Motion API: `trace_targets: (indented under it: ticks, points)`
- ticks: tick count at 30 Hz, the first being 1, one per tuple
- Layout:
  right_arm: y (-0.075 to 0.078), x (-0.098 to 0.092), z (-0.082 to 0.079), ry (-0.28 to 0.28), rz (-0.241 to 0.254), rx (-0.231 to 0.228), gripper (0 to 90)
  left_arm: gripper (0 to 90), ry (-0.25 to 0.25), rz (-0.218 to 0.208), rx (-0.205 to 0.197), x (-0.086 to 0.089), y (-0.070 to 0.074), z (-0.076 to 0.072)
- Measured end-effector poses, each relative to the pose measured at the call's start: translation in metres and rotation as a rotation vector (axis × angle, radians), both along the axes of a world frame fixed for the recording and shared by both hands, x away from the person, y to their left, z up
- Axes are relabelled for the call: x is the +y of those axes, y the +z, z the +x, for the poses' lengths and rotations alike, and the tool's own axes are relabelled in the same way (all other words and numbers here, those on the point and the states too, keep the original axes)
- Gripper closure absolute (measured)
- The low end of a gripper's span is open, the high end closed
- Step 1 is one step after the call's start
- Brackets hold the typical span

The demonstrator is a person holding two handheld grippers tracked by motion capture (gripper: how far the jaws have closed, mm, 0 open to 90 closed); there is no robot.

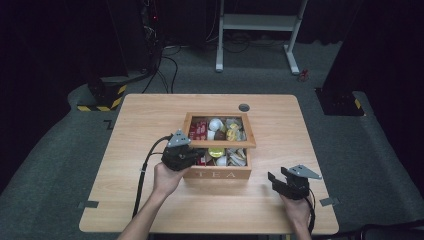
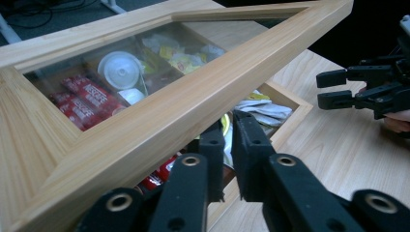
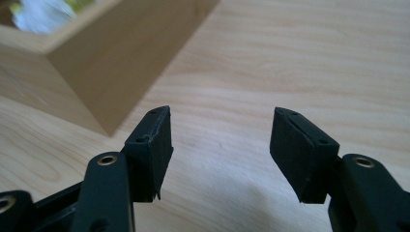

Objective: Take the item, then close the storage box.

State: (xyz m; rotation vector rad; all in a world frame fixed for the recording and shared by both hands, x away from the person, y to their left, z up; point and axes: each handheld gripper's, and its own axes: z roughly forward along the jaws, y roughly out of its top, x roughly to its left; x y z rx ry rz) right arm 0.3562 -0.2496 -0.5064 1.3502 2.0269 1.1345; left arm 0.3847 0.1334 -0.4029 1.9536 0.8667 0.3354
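The tea box (image 1: 220, 172) sits mid-counter (image 1: 150, 115), its stiff, light glazed lid (image 2: 159, 116) half-raised over the narrow-jawed left hand-held gripper (image 2: 226, 159), best gripped by its wooden front rail; right hand-held gripper (image 3: 220, 150) wide, empty.

L gripper (image 1: 186, 156) jaws nearly closed, R gripper (image 3: 220, 145) jaws wide apart

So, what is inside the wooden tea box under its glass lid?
Inside the tea box: red sachets, a white cup, yellow packets. The lid frame covers the front compartments partly.
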Motion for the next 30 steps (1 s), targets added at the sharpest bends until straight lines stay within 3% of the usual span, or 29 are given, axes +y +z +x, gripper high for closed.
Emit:
trace_targets:
  ticks: [2,16,30]
  points:
    - [0.004,0.003,0.001,0.004,0.019,-0.022,40.5,79.4,0.002,-0.003,-0.005,0.000,0.001,0.000]
    - [0.021,0.018,0.004,0.075,0.049,-0.015,38.6,78.2,-0.006,-0.021,-0.001,0.000,0.006,0.005]
    - [0.049,0.062,0.010,0.213,0.068,-0.077,36.0,72.9,0.010,-0.017,-0.028,-0.001,0.019,0.012]
